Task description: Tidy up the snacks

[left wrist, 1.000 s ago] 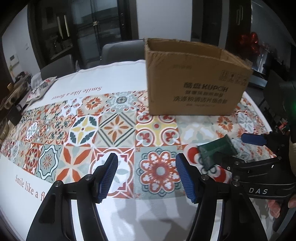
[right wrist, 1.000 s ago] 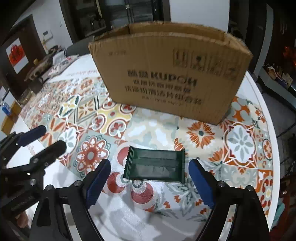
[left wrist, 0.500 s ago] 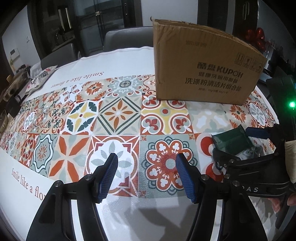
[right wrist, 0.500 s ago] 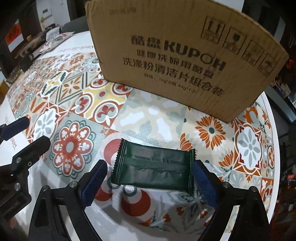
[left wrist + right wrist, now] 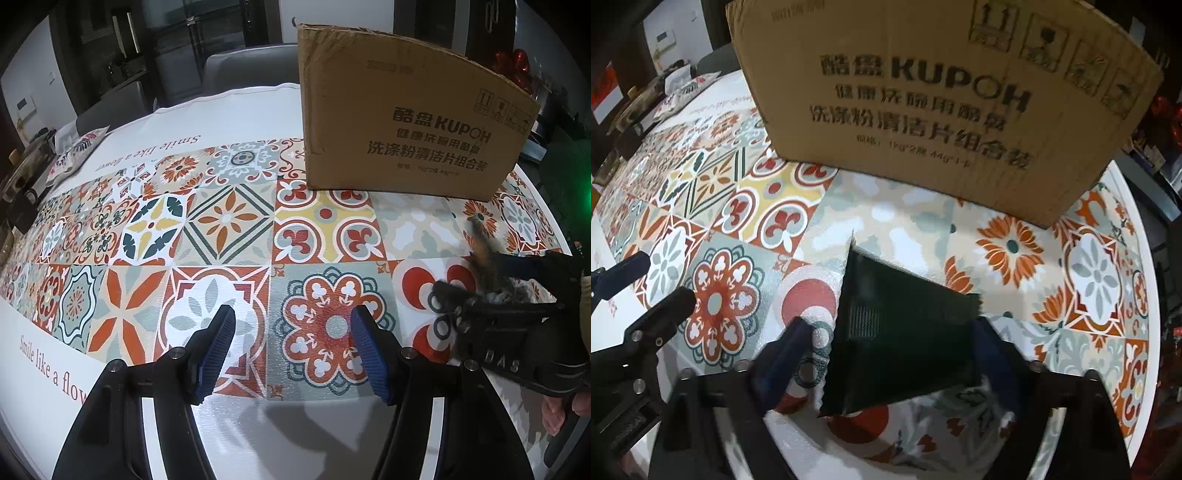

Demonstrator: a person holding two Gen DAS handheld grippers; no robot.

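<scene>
A: Where does the dark green snack packet (image 5: pixel 905 332) sit?
B: On the patterned tablecloth (image 5: pixel 775 221) before the cardboard box (image 5: pixel 942 92), between the right gripper (image 5: pixel 894 354)'s closing jaws.
A: The left gripper (image 5: pixel 293 350)?
B: Parted, empty.

Cardboard box (image 5: pixel 938 107) just beyond; bare tablecloth (image 5: pixel 221 229) leftward.

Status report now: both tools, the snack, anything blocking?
Left tool open, empty. Right tool closing around green snack packet, which is tilted between its pads. Cardboard box just behind; path looks clear.
</scene>
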